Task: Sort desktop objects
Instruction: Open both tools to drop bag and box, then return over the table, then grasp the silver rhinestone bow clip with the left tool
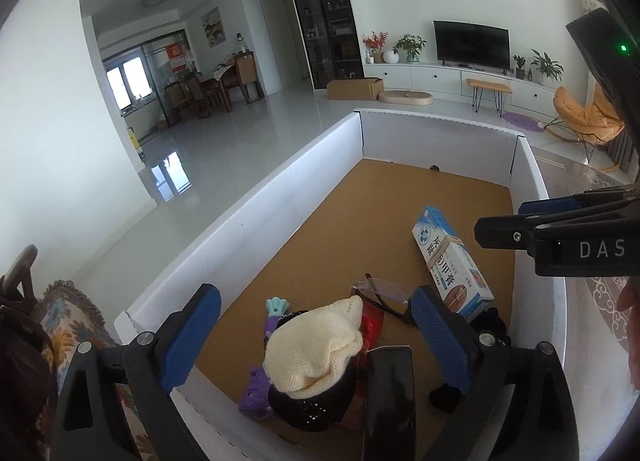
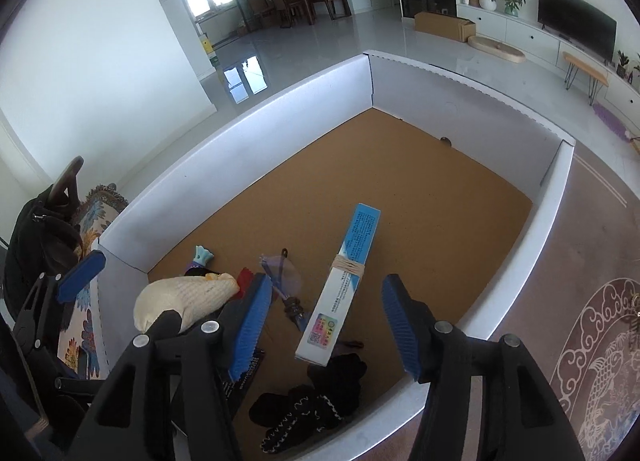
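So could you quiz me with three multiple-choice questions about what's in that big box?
1. Where does the long blue-and-white carton lie?
A. on the box's brown floor
B. on the patterned rug
C. on the box's rim

2. What colour is the knitted cloth?
A. red
B. cream
C. green

3. How does the right tool stand?
A. clamped on the carton
B. shut on nothing
C. open, with the carton between its fingers

Answers: 1 A, the carton rests inside the white-walled cardboard box. 2 B, the cloth is pale cream. 3 C, both blue pads stand clear of the carton.
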Tool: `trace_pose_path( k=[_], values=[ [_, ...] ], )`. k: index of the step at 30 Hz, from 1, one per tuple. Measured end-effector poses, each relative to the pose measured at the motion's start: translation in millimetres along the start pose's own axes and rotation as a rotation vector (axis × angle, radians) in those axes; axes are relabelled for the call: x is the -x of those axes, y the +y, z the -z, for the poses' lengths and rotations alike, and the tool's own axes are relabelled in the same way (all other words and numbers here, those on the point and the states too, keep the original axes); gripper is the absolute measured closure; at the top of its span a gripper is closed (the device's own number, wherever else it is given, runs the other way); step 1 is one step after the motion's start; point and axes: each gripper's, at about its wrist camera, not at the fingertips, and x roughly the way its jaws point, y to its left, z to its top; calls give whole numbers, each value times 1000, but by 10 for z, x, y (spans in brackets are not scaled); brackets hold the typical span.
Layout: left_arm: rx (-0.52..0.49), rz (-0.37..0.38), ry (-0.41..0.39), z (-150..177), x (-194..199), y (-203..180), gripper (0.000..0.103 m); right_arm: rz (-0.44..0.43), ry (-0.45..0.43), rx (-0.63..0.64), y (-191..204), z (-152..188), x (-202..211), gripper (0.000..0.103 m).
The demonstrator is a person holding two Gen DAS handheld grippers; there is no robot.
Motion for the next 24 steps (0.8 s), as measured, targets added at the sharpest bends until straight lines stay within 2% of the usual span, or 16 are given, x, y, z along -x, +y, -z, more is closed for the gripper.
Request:
trace_pose_path(
  k=[1,3,6,9,12,15,17,19,22,24],
  values=[
    [5,7,-5,-6,31,-15,6,6,-20,3,-39,42,97,38],
    [8,25,-17,-15,112,-60,6,38,-69,6,-128,147,337,24],
    [0,59,-41,-31,272,-189,6,81,-124,10,-349,394,734,21],
    [-17,121,-75,20,512,-375,6,161,-192,-11,-670,791,1214,21],
    [-55,217,-100,85,738,-663,6,274,-267,-109,-1212,1291,1761,19],
    [-111,333,-79,193,853,-1057,5,428,-322,-293,-1890,1902,2306,16],
    [-154,419,-39,293,873,-1360,5,546,-284,-402,-2307,2333,2522,15],
    [-195,507,14,402,858,-1687,5,629,-199,-454,-2639,2727,2602,15],
    [-269,637,86,590,877,-2181,5,678,-55,-479,-2901,3177,2502,15],
    [-330,703,133,731,900,-2498,5,652,7,-493,-2952,3413,2361,15]
  ],
)
